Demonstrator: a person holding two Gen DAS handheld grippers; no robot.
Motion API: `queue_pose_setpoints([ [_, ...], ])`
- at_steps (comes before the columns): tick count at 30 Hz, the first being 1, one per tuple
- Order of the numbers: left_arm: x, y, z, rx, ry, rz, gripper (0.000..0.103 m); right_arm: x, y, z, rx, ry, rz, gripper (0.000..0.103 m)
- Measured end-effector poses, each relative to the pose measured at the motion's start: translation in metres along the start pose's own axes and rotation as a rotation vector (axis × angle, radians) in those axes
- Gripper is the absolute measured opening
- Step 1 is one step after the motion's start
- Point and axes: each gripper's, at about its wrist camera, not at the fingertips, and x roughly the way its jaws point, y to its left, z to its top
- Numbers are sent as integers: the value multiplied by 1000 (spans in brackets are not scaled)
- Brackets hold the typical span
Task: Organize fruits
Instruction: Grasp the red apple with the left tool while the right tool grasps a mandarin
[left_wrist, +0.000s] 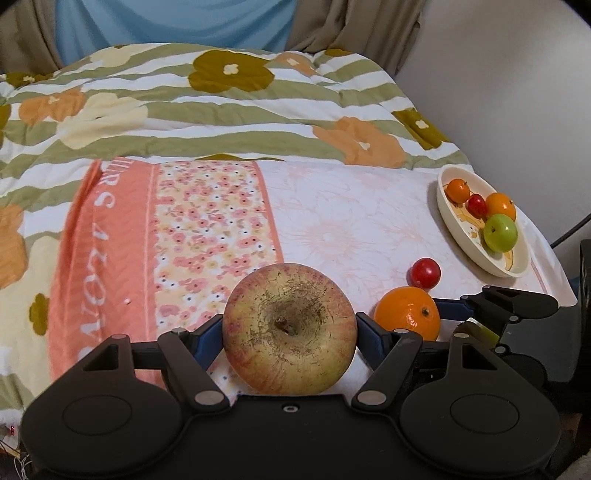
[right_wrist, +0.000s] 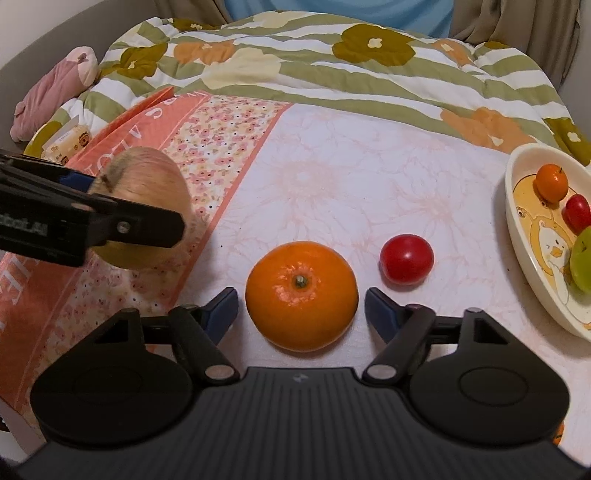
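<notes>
Left tongs (left_wrist: 290, 328) clamped on the apple (left_wrist: 290, 328), blue pads tight on both flanks, stem cavity facing the camera. In the right view the apple (right_wrist: 147, 173) looks lifted off the bed (judgement; contact underneath is hidden). Right tongs (right_wrist: 300, 299) are wide, straddling the orange (right_wrist: 301, 295), pads just beside it on either side, not touching.

Step in hand, likely: close on the orange, then carry it to the bowl (right_wrist: 517, 221) at 2 o'clock. To do it well: close across the widest part, squeeze gently since round fruit can squirt out, lift straight before swinging.

In the way: tomato (right_wrist: 406, 258) sits between orange and bowl, near the orange at its 2 o'clock, so go over it, not through it. Bowl already holds a small orange, a red fruit and a green apple; free room is at its near end. Left tongs' arm is close at 9 o'clock; keep the two apart. Quilt is soft, so anything set down may roll.
</notes>
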Motion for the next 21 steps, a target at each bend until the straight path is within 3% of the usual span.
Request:
queue_pose_setpoints([
  [5,-12,0,-5,-18,-15,21,77,1,3,2,-37,-12,-10,76],
  [11,-24,-8,-9,-31,-35,45,77,-9,0,-1,-24,-26,-4,75],
  [21,-43,-45,-2,-30,-93,53,77,-72,-29,2,-10,-116,7,75],
])
